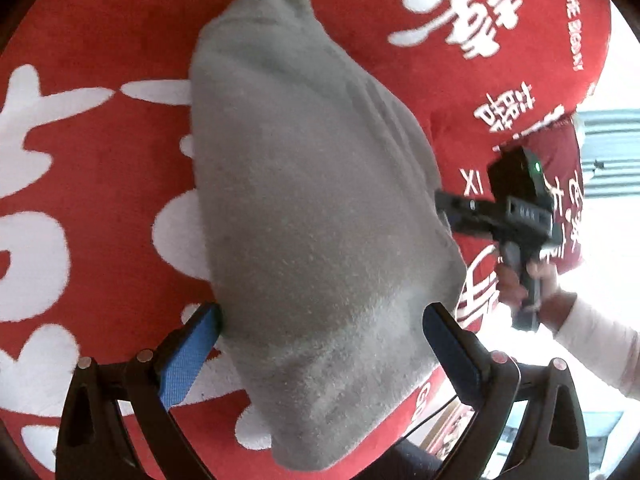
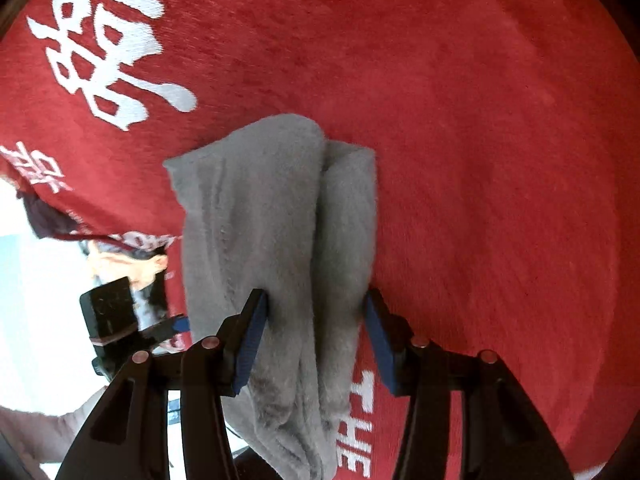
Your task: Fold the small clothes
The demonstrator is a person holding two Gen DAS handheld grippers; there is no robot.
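Sock (image 1: pixel 312 208), grey and doubled, is laid on the red cloth (image 1: pixel 100 40), its long axis running straight ahead from both claws. Left claw (image 1: pixel 320 328) is spread astride its near end; right claw (image 2: pixel 316 320) likewise brackets it without visibly pinching.

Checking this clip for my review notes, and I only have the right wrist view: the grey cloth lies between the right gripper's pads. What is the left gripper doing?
Observer: The left gripper is open, its blue pads on either side of the grey cloth's near end, not pinching it.
Operator: Where does my gripper sit, seen from that side?
Observer: The right gripper reaches in at the cloth's right edge, above the red cover.
Operator: Can you see who holds it?
Observer: Only a hand in a white sleeve.
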